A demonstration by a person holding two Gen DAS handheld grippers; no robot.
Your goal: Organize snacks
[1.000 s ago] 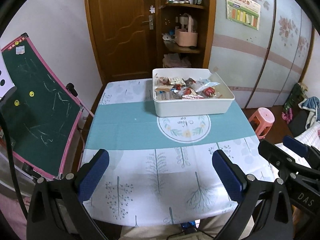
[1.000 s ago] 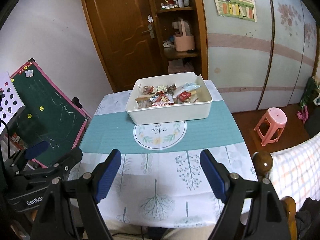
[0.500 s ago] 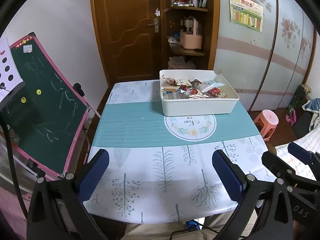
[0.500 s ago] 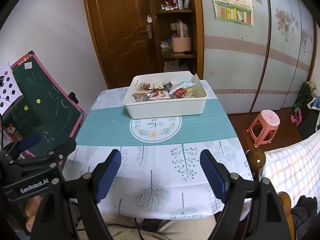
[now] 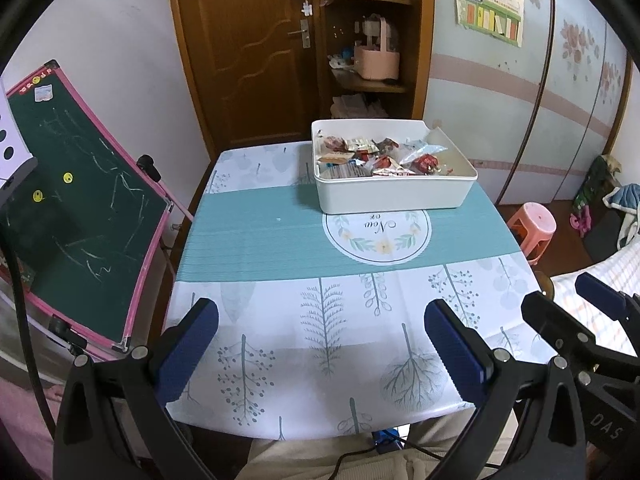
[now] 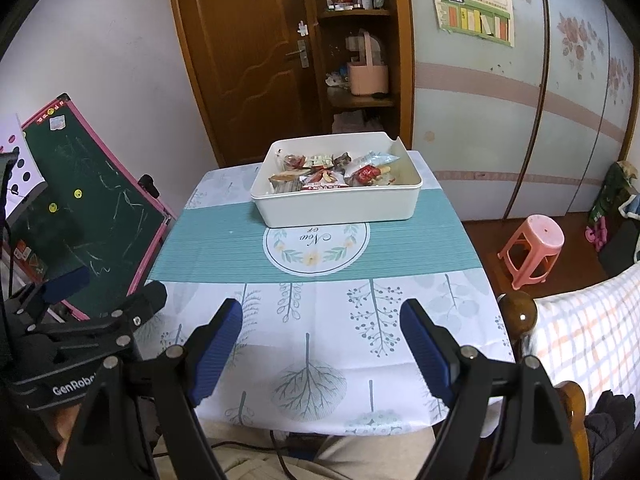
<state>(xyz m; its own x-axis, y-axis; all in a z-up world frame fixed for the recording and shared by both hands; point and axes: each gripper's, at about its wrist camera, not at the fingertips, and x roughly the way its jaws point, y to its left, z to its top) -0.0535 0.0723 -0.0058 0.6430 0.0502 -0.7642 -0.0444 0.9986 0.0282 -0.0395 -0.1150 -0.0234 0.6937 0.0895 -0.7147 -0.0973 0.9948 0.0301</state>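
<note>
A white plastic bin (image 5: pixel 390 196) stands at the far middle of the table, on the teal band of the cloth; it also shows in the right wrist view (image 6: pixel 340 208). Several wrapped snacks (image 5: pixel 376 156) lie piled inside it, seen too in the right wrist view (image 6: pixel 332 170). My left gripper (image 5: pixel 320 344) is open and empty, held over the table's near edge. My right gripper (image 6: pixel 320 344) is open and empty, also over the near edge, far from the bin. Each gripper shows at the side of the other's view.
The table (image 5: pixel 280 240) wears a white and teal leaf-print cloth. A green chalkboard with a pink frame (image 5: pixel 76 216) leans at the left. A pink stool (image 6: pixel 534 248) and a chair knob (image 6: pixel 516 316) are at the right. A door and shelves stand behind.
Both grippers have drawn back and risen a little from the table, so the bin looks farther and more of the near edge shows. Both stay open and empty.
</note>
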